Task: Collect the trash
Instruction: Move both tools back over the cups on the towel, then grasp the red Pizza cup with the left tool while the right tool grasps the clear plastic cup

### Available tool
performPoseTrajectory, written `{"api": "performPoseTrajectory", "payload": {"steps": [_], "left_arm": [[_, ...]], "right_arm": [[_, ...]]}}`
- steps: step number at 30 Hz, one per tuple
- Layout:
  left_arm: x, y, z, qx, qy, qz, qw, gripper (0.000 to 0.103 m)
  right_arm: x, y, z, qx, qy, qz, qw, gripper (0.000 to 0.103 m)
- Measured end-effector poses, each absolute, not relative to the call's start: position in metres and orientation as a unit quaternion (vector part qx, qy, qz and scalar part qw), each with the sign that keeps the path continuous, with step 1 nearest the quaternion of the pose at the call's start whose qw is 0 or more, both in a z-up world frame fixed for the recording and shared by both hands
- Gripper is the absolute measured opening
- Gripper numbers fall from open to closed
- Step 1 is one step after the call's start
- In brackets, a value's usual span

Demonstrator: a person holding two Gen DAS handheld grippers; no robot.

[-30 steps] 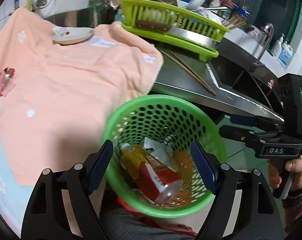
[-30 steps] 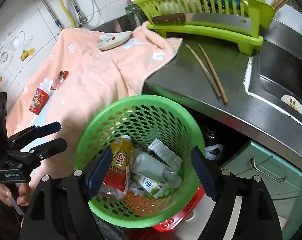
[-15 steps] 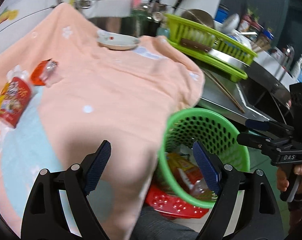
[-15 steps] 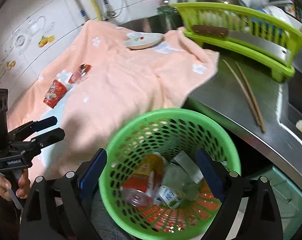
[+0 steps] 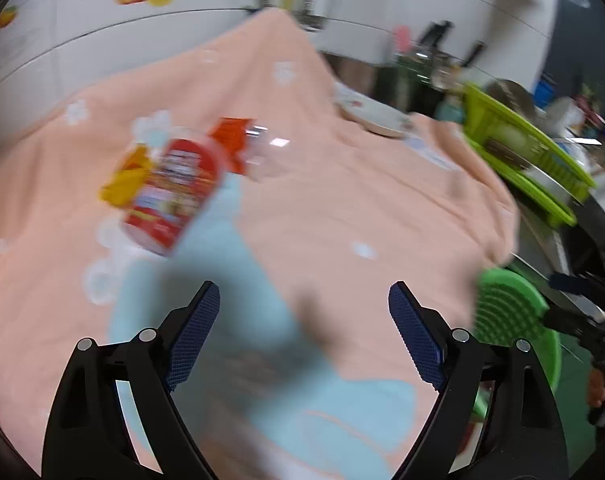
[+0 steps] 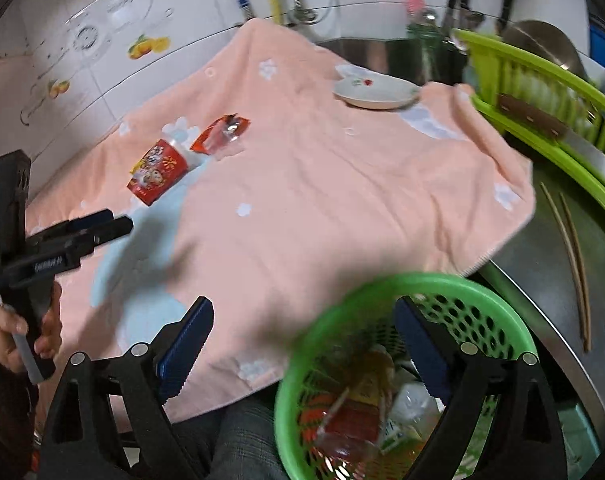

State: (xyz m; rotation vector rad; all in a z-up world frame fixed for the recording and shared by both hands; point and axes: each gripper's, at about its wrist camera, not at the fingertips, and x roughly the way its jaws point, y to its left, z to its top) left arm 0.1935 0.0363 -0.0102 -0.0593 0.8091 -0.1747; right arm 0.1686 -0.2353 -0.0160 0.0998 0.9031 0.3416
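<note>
Two empty grippers: your left gripper [image 5: 302, 332], jaws opening, faces the red packet [image 5: 170, 196] on the pink towel [image 5: 342, 200], while only your right gripper [image 6: 304, 344], spread wide, shows the trash inside the green basket [image 6: 482, 292].

A towel [image 6: 322, 184] covers the counter. On it, at the left, a snack pack [image 6: 158, 171] lies just beside a wrapper [image 6: 221, 135]. A small dish [image 6: 376, 93] sits at the towel's far edge. A dish rack [image 6: 542, 96] stands to the right, with chopsticks [image 6: 570, 256] in front of it. A basket [image 6: 498, 308] of trash sits below the counter's near edge.
</note>
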Motion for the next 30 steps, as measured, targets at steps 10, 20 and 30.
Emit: {"api": "performPoseTrajectory", "payload": {"steps": [10,20,30], "left_arm": [[0.262,0.111,-0.008,-0.031,0.394,-0.026,0.918,0.089],[0.316,0.118,-0.031,0.003,0.423,-0.042,0.905,0.089],[0.357,0.115,-0.058,0.02,0.452,-0.058,0.89,0.089]], "right_arm": [[0.217,-0.182,-0.012,0.032,0.437,0.202,0.876,0.089],[0.269,-0.146,-0.005,0.033,0.436,0.226,0.871,0.089],[0.314,-0.129,-0.012,0.041,0.451,0.23,0.861,0.089]]}}
